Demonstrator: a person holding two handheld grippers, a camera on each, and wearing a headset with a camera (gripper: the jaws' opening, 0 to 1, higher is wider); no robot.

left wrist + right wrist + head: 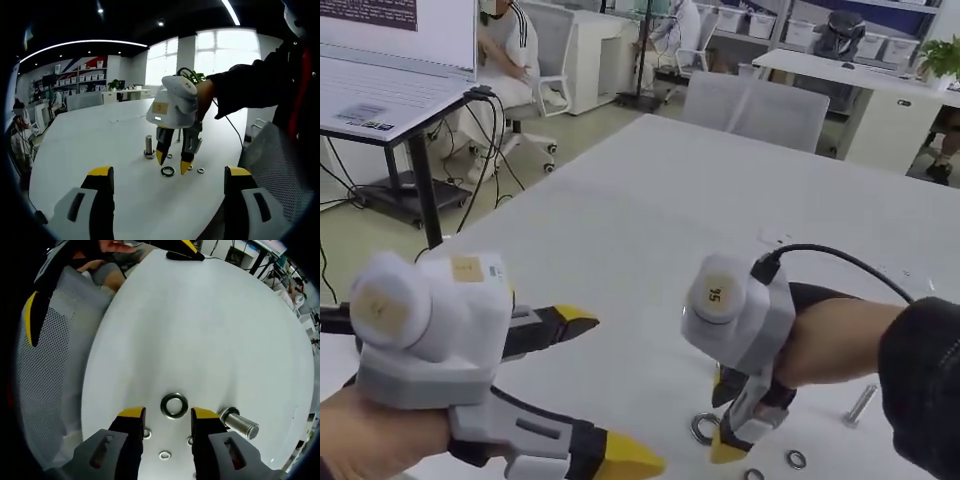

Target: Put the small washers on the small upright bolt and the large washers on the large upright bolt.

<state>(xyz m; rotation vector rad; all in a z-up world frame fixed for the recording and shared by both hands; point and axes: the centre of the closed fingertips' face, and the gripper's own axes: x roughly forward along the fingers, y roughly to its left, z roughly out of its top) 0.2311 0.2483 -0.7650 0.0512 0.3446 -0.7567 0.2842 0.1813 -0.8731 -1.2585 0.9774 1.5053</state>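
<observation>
Reaching for the large washer [163, 406] is the step in hand, we judge; it lies flat on the table [200, 330], near the large bolt [240, 424]. Right gripper [168, 416] hangs just beside the bolt, jaws part open, empty, tips straddling the ring's near edge. Left gripper [603, 390] sits well apart from the bolt, jaws spread wide, empty. Small washers [165, 455] lie near the bolt too. Next move probably: lower, pinch the rim, carry it over the bolt.

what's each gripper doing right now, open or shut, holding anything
Left gripper: open, empty.
Right gripper: open, empty, tips close by the large washer, which lies on the table.
</observation>
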